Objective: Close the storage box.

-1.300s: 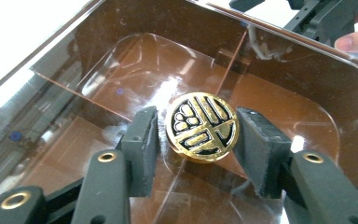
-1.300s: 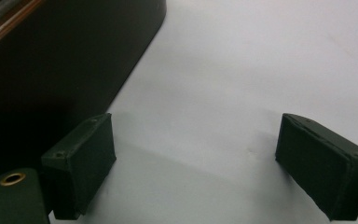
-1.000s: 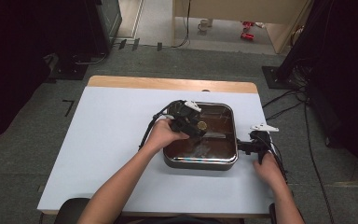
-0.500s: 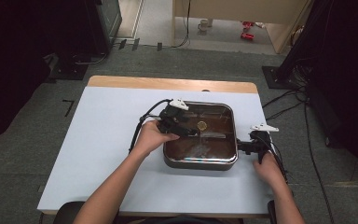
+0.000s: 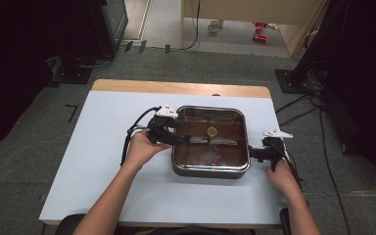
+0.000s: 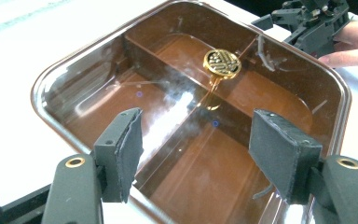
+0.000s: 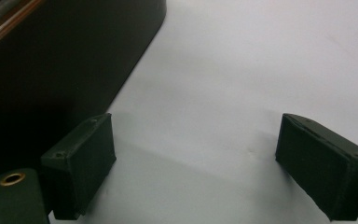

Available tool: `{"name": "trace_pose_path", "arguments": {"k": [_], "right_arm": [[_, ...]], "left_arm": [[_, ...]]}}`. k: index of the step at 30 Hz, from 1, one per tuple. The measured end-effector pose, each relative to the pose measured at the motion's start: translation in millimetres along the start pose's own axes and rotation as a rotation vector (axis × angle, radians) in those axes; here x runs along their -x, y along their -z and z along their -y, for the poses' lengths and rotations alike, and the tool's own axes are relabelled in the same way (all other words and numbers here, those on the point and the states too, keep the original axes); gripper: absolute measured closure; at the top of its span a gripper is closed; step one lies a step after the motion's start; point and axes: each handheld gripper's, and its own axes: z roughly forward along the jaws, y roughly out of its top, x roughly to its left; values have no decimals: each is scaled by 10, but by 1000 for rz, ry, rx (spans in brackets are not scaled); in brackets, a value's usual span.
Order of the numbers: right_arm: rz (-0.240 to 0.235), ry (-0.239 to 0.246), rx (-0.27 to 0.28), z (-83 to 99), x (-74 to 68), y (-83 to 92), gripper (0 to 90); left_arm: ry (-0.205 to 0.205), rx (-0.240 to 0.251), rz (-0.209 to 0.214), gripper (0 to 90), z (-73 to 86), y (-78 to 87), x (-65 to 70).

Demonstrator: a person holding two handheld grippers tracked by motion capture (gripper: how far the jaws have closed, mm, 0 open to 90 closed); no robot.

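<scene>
Left gripper (image 5: 183, 139) released, empty over pan (image 5: 210, 169) rim; right gripper (image 5: 252, 154) also agape. You risk nudging the pan sideways.

In my right gripper view the pan (image 7: 51, 60) is a dark wall cut off by the top and left edges; its inside is hidden. In my left gripper view the pan's near corner runs off the bottom edge. From the high view the gold disc (image 5: 212, 131) is too small to read.
</scene>
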Motion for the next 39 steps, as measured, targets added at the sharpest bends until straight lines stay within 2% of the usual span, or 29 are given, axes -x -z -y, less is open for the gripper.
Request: {"name": "trace_pose_path", "arguments": {"k": [13, 18, 21, 27, 32, 36, 39], "right_arm": [[0, 1, 0, 0, 1, 0, 112], [-1, -1, 0, 0, -1, 1, 112], [0, 0, 0, 0, 0, 0, 112], [0, 0, 0, 0, 0, 0, 112], [0, 0, 0, 0, 0, 0, 112], [0, 0, 0, 0, -1, 0, 112], [0, -1, 0, 0, -1, 0, 112]], "left_arm": [[64, 33, -57, 340, 289, 215, -85], [81, 21, -110, 334, 422, 273, -117], [85, 7, -163, 333, 509, 293, -114], [128, 9, -193, 335, 688, 381, -135], [135, 11, -232, 297, 871, 446, -118], [153, 46, -241, 281, 1027, 465, -84], [132, 62, -275, 268, 1136, 451, -36]]}}
